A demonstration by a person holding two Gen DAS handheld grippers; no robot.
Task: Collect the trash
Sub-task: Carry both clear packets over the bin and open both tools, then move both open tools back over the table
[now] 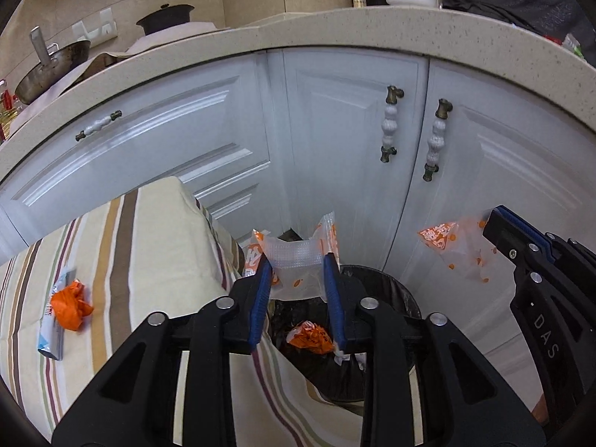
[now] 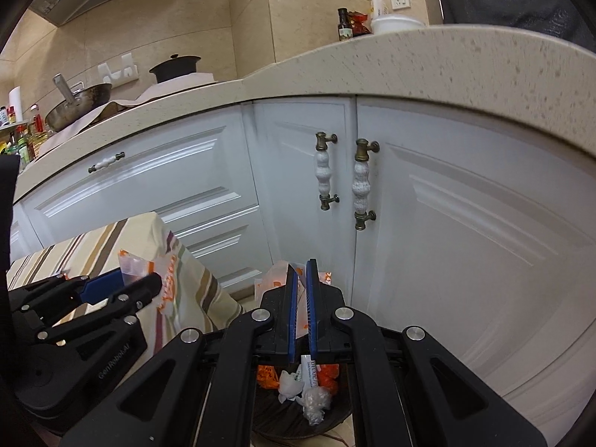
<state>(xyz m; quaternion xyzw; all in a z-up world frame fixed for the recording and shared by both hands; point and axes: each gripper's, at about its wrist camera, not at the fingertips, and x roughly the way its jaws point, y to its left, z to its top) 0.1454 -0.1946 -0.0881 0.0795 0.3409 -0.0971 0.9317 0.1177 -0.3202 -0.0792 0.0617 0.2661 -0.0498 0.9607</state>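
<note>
A: As the left wrist view shows it, left gripper [image 1: 298,268] pinches a clear wrapper [image 1: 296,260], bin [image 1: 406,301] directly below, slightly ahead.
B: Leftovers?
A: Orange wad [image 1: 70,303] on the striped tablecloth [image 1: 149,231], to its left.
B: Right wrist view?
A: Right gripper [image 2: 302,272] pressed together on a wrapper [image 2: 273,279], bin [image 2: 268,417] underneath. Both near; left hangs more squarely over it.

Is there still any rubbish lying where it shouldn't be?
Yes. A crumpled orange wrapper and a flat packet beside it lie on the striped tablecloth, not in the bin like the other scraps.
</note>
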